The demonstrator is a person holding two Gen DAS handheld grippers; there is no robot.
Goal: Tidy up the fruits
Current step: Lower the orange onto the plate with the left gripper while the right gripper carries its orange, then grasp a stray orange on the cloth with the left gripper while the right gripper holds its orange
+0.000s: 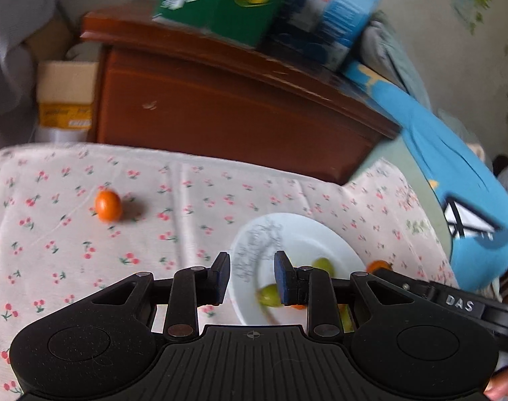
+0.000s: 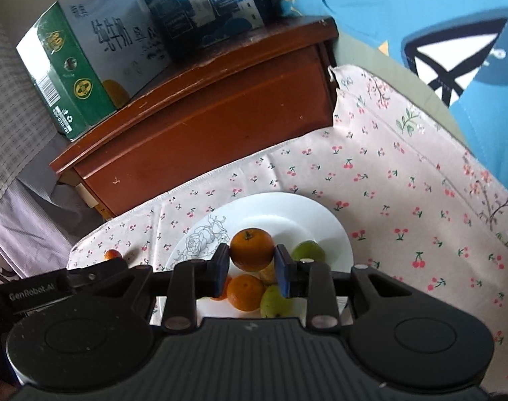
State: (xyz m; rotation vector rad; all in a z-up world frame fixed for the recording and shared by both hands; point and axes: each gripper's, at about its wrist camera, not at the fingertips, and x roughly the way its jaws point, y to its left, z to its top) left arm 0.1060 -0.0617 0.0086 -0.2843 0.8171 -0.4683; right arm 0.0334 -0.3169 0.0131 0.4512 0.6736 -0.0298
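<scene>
A white plate [image 2: 287, 214] with a rose drawing lies on the cherry-print cloth. My right gripper [image 2: 252, 264] is shut on an orange [image 2: 252, 249] and holds it over the plate. Below it on the plate lie another orange [image 2: 245, 292] and two green fruits [image 2: 308, 250]. In the left wrist view my left gripper [image 1: 252, 275] is open and empty above the plate's [image 1: 297, 234] left rim. A loose orange [image 1: 108, 205] lies on the cloth to the far left. Green fruits [image 1: 270, 295] show on the plate.
A brown wooden cabinet [image 2: 203, 127] stands behind the cloth, bearing a green carton [image 2: 76, 77] and a blue carton [image 2: 207, 10]. A person in a blue shirt [image 2: 454, 33] is at the right. A cardboard box [image 1: 66, 97] sits left of the cabinet.
</scene>
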